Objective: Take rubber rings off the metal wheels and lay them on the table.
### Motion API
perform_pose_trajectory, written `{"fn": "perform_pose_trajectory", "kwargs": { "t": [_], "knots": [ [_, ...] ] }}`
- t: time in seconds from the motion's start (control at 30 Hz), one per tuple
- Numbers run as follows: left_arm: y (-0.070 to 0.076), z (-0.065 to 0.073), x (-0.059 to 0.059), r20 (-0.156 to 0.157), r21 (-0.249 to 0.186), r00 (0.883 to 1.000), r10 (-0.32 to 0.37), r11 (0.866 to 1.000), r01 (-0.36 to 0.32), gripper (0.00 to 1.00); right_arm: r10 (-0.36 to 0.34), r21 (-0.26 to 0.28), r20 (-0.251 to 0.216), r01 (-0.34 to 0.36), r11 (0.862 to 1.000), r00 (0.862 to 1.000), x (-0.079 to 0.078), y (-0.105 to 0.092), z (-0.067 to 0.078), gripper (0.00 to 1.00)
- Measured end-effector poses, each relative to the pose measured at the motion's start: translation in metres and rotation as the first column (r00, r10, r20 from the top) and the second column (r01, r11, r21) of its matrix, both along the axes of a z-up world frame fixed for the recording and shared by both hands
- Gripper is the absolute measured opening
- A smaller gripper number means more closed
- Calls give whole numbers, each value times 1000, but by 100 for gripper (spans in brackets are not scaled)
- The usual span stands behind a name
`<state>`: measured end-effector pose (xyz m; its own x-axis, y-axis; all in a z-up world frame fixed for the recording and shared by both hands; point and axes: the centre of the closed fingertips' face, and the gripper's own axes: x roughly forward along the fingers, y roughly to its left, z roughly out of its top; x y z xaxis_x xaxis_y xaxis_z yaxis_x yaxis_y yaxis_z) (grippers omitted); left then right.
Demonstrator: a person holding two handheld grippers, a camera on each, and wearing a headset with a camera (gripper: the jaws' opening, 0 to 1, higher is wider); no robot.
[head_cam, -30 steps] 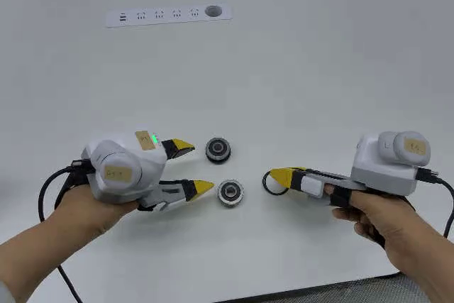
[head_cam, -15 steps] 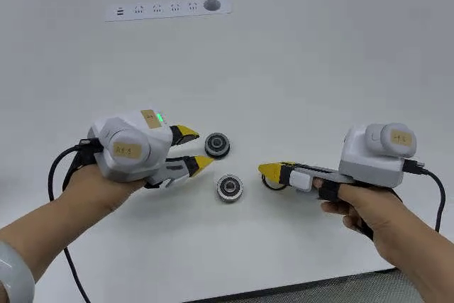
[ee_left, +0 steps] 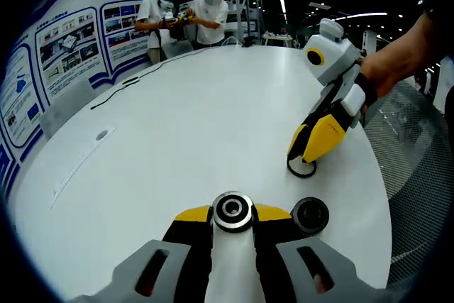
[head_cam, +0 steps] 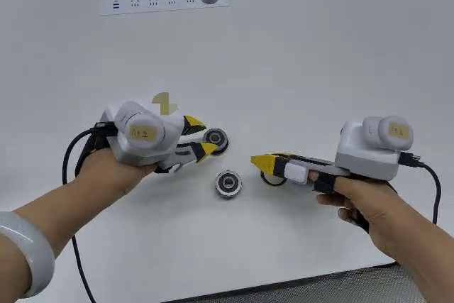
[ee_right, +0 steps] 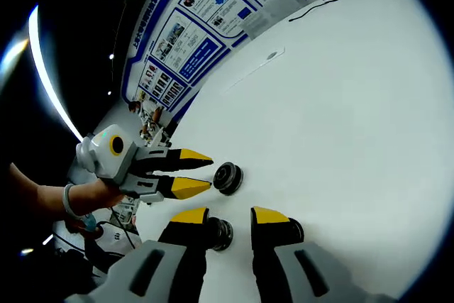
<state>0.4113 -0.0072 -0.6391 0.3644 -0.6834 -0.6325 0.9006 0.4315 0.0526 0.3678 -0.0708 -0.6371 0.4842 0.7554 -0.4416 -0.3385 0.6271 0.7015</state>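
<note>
Open and empty, the left hand-held gripper (head_cam: pixel 203 135) is straddling the far metal wheel (head_cam: pixel 216 138); it needs centring before closing. The right hand-held gripper (head_cam: pixel 259 163), jaws parted and empty, is hovering over a rubber ring (head_cam: pixel 274 179).

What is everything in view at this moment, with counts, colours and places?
wheels: 2, dark with silver hubs, mid-table; one at the left tool's tips, one nearer the person
rubber ring: 1, black, flat on the table under the right tool's tip
power strip: 1, white, far side of the table
table: 1, white
people: 2, white tops, beyond the table in the left gripper view
wall boards: several, blue and white, behind the table
left tool: 1, white with yellow tips, open
right tool: 1, white with yellow tips, open
left hand, right hand: 2, each holding a tool
</note>
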Motion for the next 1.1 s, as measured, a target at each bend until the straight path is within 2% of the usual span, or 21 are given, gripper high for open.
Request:
{"fn": "perform_pose_trajectory", "kwargs": {
  "t": [0.57, 0.83, 1.1],
  "knots": [
    [-5, -14, 4, -25, 46, 999, -33, 998, 34, 18, -3, 31, 15, 3, 1000, 1000, 6, 3, 5, 32],
    [-8, -14, 4, -35, 50, 998, -48, 998, 50, 15, 0, 38, 17, -1, 999, 1000, 7, 5, 7, 31],
    [-7, -15, 4, -30, 51, 997, -64, 997, 66, 14, 8, 53, 13, -9, 999, 1000, 15, 11, 9, 32]
  ]
}}
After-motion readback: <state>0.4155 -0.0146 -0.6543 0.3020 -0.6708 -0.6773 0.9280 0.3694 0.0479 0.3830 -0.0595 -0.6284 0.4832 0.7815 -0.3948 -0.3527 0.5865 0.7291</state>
